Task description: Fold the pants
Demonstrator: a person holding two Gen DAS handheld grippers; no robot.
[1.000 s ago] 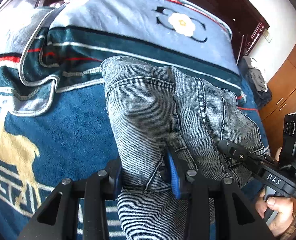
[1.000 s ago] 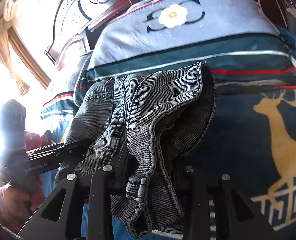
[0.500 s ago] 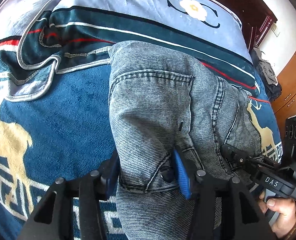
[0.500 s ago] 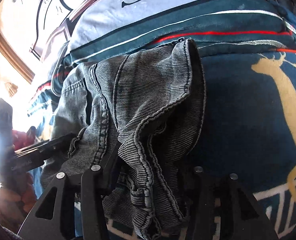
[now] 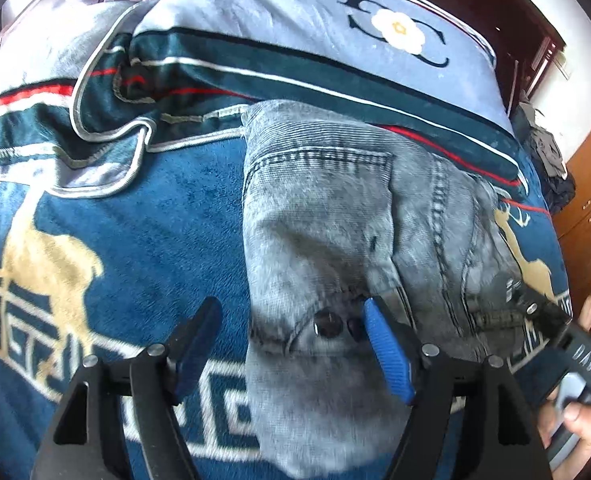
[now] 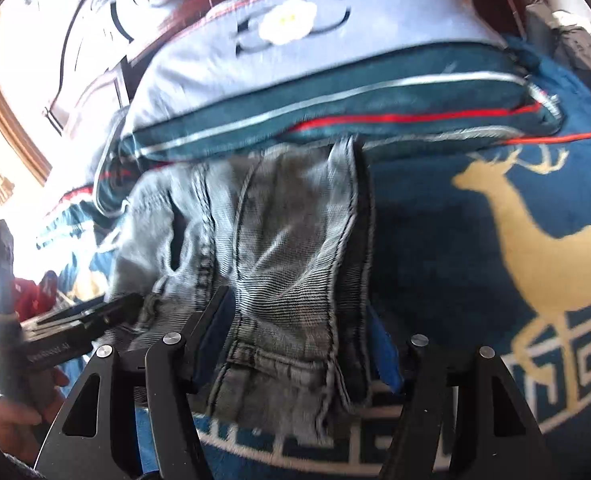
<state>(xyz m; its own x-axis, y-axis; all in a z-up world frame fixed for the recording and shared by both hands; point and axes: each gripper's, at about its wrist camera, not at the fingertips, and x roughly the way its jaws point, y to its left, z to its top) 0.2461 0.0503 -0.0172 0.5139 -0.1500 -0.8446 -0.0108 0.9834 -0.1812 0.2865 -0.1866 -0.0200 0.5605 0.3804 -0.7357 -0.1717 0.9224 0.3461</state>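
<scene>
Grey pants [image 5: 335, 216] lie folded on the blue deer-print blanket [image 5: 155, 220] on the bed, top edge against the striped pillow [image 5: 295, 40]. Left hand-held gripper [image 5: 291, 340] is spread wide w/ the fabric edge between its fingers, not pinched. Right hand-held gripper [image 6: 303, 344] also spread, straddling the pants' hem w/o clamping it

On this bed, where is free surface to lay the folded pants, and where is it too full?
Free blanket lies left of the jeans, around the gold horse, below the rumpled quilt edge. Another free patch lies right of the jeans, around the gold deer. Crowded: the head of the bed, where the folded quilt meets the jeans' far edge.
</scene>
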